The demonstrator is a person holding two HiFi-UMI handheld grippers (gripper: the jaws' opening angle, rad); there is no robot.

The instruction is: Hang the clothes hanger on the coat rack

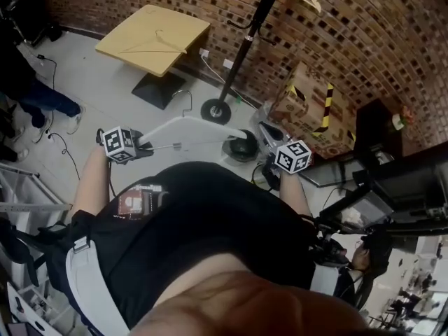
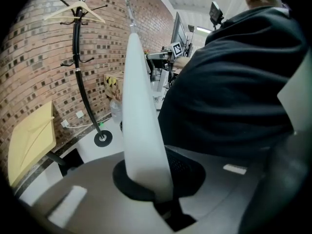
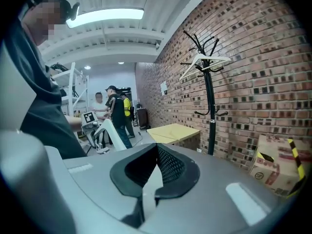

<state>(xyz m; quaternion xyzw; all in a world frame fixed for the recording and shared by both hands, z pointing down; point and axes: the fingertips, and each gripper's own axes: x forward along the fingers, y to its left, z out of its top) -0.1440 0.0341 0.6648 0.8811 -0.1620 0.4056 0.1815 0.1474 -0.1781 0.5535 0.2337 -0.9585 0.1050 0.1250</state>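
Note:
I hold a white clothes hanger (image 1: 183, 128) level in front of my body, its metal hook (image 1: 186, 100) pointing away from me. My left gripper (image 1: 142, 145) is shut on the hanger's left arm (image 2: 139, 126), which rises out of the jaws in the left gripper view. My right gripper (image 1: 269, 143) is shut on the other end (image 3: 150, 188). The black coat rack (image 1: 241, 47) stands ahead on a round base (image 1: 215, 110) by the brick wall. A wooden hanger (image 2: 74, 11) hangs at its top (image 3: 204, 61).
A yellow table (image 1: 155, 37) with another hanger lying on it stands left of the rack. A cardboard box (image 1: 302, 102) with yellow-black tape leans on the wall at right. A black round object (image 1: 242, 146) sits on the floor near the right gripper. People (image 3: 116, 113) stand farther back.

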